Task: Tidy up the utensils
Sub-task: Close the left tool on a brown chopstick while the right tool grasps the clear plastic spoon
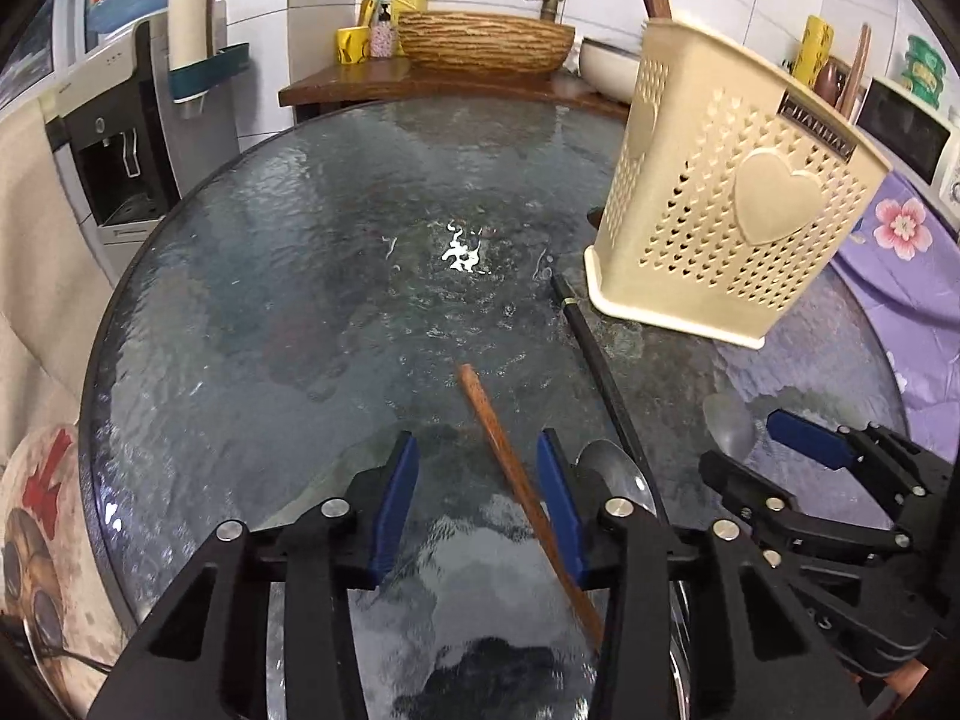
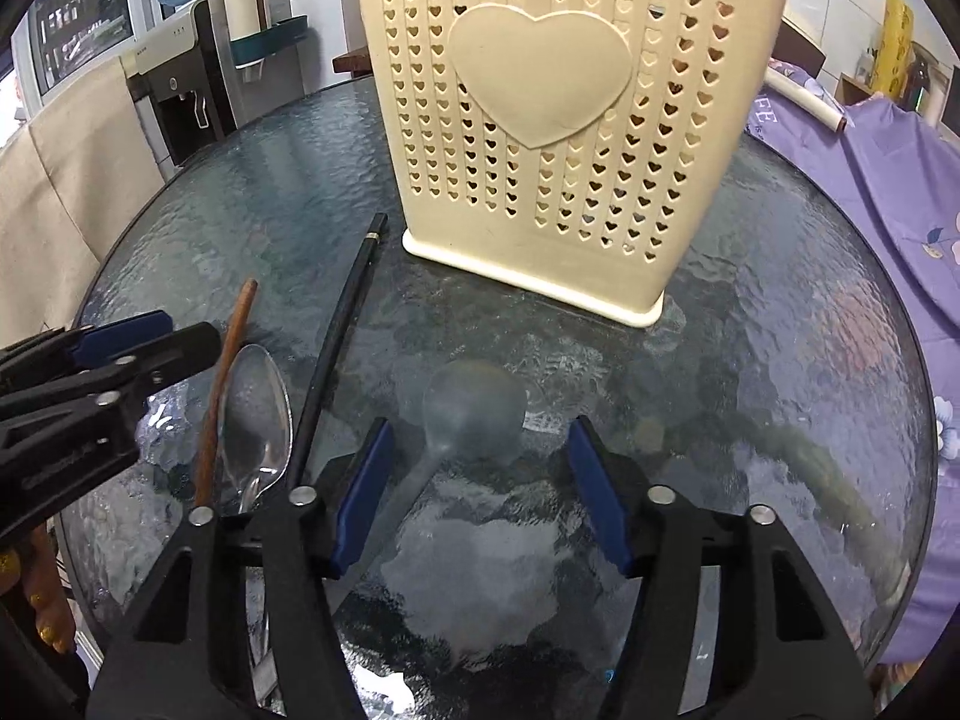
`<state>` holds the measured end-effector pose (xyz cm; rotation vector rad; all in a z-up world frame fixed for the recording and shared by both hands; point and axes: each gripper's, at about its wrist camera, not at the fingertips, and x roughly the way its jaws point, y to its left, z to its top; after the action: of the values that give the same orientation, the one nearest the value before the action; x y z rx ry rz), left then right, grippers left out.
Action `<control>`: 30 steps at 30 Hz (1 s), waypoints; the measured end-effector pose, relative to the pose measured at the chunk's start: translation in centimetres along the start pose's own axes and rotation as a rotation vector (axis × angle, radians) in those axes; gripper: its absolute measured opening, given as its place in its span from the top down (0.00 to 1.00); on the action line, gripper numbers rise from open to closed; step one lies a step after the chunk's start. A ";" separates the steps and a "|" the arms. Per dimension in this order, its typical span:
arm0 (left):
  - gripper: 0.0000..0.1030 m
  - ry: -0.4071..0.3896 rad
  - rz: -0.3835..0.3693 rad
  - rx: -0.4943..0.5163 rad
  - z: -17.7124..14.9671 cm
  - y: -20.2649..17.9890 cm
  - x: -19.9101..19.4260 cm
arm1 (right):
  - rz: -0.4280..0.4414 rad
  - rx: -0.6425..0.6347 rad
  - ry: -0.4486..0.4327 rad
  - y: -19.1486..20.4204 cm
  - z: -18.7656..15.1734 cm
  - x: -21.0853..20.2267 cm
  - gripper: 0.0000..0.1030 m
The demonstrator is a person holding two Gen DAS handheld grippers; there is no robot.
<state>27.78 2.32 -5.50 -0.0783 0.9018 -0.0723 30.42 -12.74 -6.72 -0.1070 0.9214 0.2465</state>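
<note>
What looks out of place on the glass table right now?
Four utensils lie loose and unaligned in front of the cream holder: brown chopstick, black chopstick, metal spoon, translucent spoon. No spill or damage visible.

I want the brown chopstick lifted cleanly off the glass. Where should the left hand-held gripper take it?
Grip the brown chopstick mid-shaft, from above, pads across its width. It lies flat and slanted on the glass table, already between the left hand-held gripper's open pads; the spoon lies close beside it.
</note>
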 end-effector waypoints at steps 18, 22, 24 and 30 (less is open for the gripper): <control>0.92 0.023 0.007 0.084 0.6 -0.8 1.5 | 0.015 -0.027 0.019 0.5 1.6 1.0 0.48; 0.92 0.022 -0.003 0.076 0.7 -0.7 1.5 | 0.008 -0.015 0.024 0.6 1.7 1.0 0.50; 0.92 0.022 0.000 0.080 0.7 -0.7 1.5 | 0.005 -0.005 0.025 0.5 1.6 0.9 0.52; 0.92 0.022 0.002 0.082 0.6 -0.8 1.5 | -0.007 0.007 0.036 0.1 1.2 0.7 0.53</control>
<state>29.21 1.39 -6.22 -0.0007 0.9200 -0.1083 31.73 -12.29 -6.55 -0.1086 0.9574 0.2350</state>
